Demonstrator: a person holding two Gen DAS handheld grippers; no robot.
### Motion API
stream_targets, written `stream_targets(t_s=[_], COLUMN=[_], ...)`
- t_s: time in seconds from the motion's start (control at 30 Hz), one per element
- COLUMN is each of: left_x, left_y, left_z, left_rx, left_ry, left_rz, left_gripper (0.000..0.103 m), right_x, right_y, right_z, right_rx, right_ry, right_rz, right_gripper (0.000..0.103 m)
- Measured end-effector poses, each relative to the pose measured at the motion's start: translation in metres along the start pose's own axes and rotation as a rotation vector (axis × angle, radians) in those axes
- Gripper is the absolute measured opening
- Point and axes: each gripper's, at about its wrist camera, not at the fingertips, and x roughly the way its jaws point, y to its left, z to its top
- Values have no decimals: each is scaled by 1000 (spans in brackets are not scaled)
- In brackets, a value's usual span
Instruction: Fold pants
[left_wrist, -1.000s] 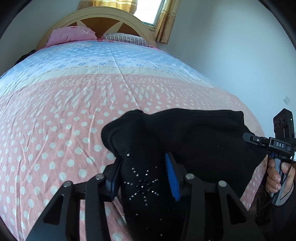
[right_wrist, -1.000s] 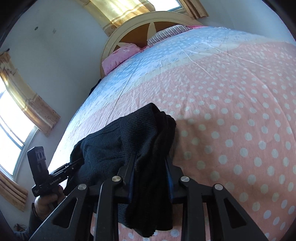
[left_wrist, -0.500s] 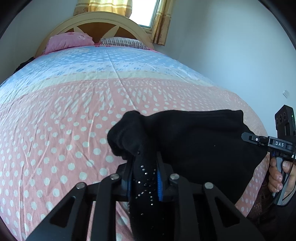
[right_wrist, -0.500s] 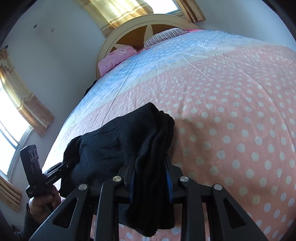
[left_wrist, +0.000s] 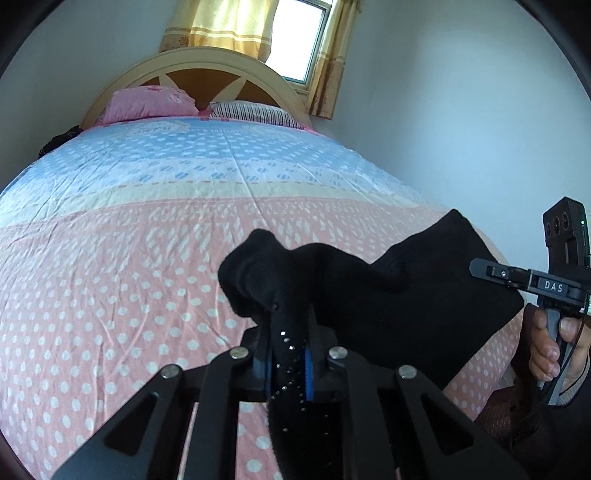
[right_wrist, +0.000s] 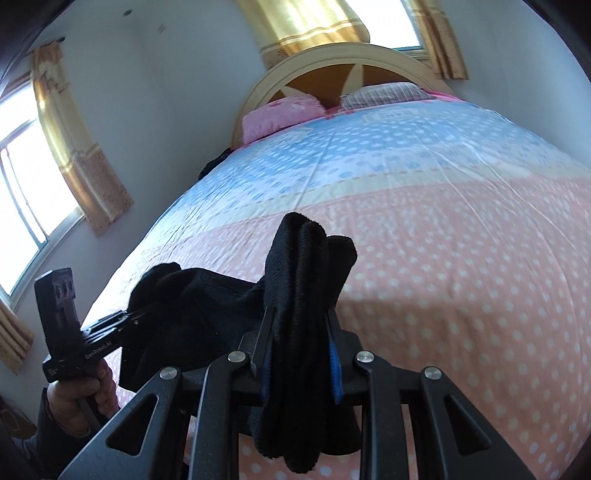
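The black knitted pants hang between the two tools above the near end of the bed with its pink, cream and blue dotted quilt. The left gripper has its jaws closing, narrow now, on a bunched edge studded with small rhinestones; the cloth sits pinched between the blue pads and spills out beyond the jaws. The right gripper has its jaws clamped on a thicker, ribbed stack of layers that stands up ahead of them and droops below. Between the two sets of jaws the fabric sags in a loose belly rather than a taut line.

To do this step well, I judge the two grips should be drawn apart until that span is straight, kept level with each other, then carried out over the quilt ahead of the jaws and lowered so the free part lays flat first. Which edge is waistband and which is hem I cannot quite tell from here.
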Motion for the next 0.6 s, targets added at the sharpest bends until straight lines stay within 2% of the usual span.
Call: stream_targets(t_s=[0.2, 0.37, 0.6], left_x=[-38, -66, -95], left_y=[35, 72, 131], left_z=[8, 6, -7], left_rx=[-45, -90, -172], left_ry=[-53, -82, -88], left_rz=[75, 173, 321], left_gripper=[12, 12, 12], right_x=[39, 91, 148], right_y=[37, 80, 141], right_z=[27, 46, 53], right_rx=[-60, -138, -217], right_ry=[39, 90, 140], right_rz=[85, 176, 280], right_gripper=[24, 24, 24])
